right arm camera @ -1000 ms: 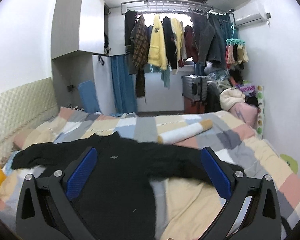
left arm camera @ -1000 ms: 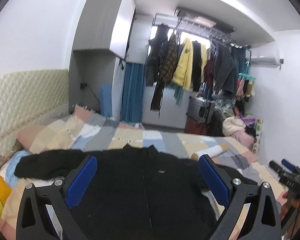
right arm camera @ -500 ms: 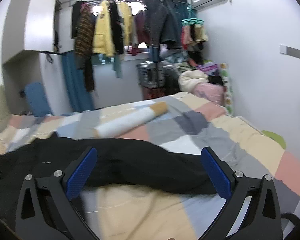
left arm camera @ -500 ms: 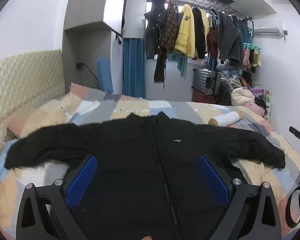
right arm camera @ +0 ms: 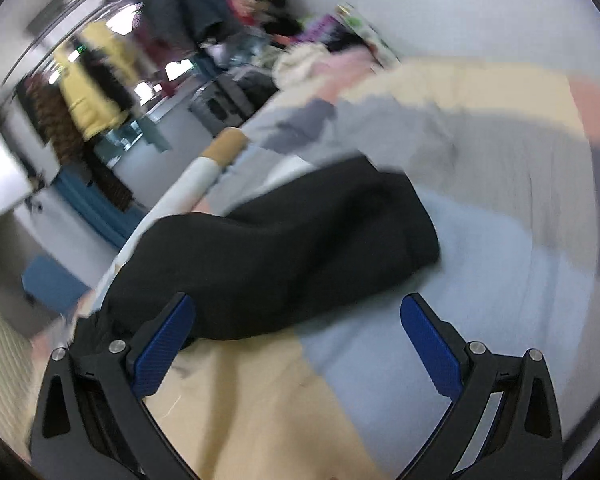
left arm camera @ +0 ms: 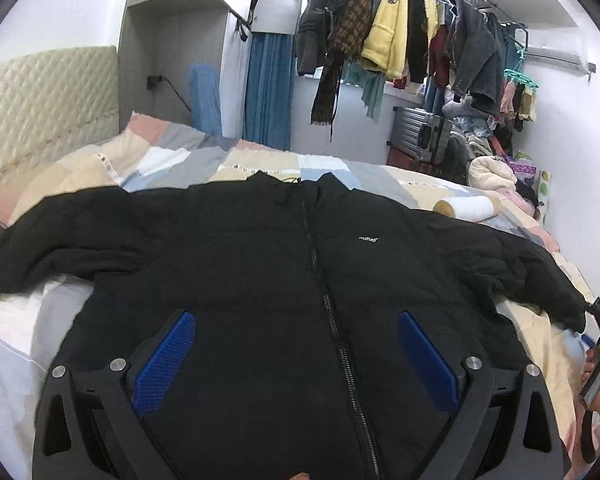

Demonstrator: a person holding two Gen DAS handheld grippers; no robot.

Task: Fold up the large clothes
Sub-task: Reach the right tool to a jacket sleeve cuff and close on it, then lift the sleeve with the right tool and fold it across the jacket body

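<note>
Blue-padded, your left claw (left arm camera: pixel 296 364) hangs spread above the jacket (left arm camera: pixel 284 264), flat on the bed (left arm camera: pixel 172 164); your right claw (right arm camera: pixel 298 344), spread too, nears what looks like its cuff (right arm camera: pixel 400 220). Pinch there, fold inward.

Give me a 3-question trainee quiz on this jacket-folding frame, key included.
1. True or false: the black jacket lies zipped, front up, sleeves spread on the patchwork bedspread.
2. The right gripper points at: A) the collar B) a sleeve end C) the hem.
3. Fill in: the left gripper is ___ and holds nothing.

Key: 1 true; 2 B; 3 open.
</note>
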